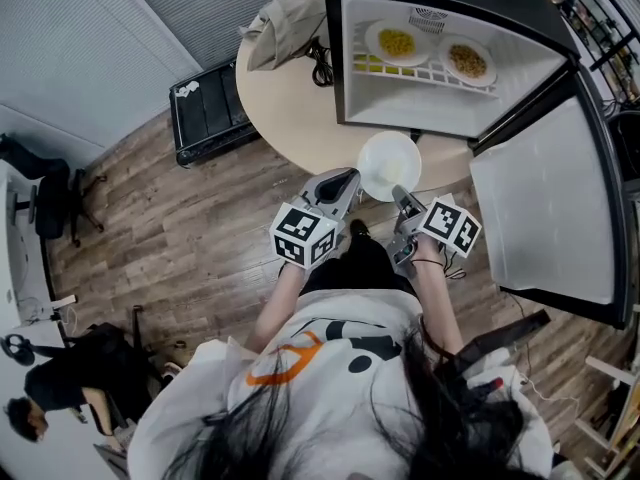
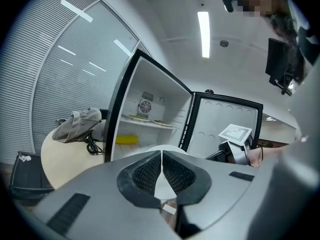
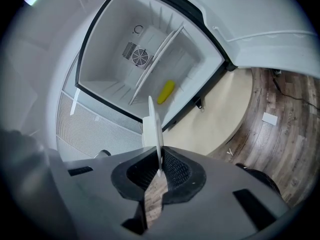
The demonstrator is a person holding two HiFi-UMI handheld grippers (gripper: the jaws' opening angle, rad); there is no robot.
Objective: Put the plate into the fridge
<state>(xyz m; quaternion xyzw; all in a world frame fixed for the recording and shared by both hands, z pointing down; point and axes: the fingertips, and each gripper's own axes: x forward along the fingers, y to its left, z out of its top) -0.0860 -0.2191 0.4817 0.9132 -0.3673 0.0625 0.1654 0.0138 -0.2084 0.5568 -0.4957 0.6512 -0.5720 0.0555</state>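
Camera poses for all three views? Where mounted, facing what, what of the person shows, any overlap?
Head view: on the person's head, looking steeply down at the plate before the open fridge; shows hair, torso, forearms, left gripper, right gripper.
Left gripper view: rides the left gripper, roughly upright, facing the fridge; shows its shut jaws and the right gripper's marker cube.
Right gripper view: rides the right gripper, rolled sideways, facing the fridge; shows its jaws shut on the plate's rim.
Shared: the open fridge, in all three.

You're in an office-type room: window blinds (image 2: 75,74), swivel chair (image 1: 50,203), round table (image 1: 290,98) carrying a mini fridge (image 1: 440,93).
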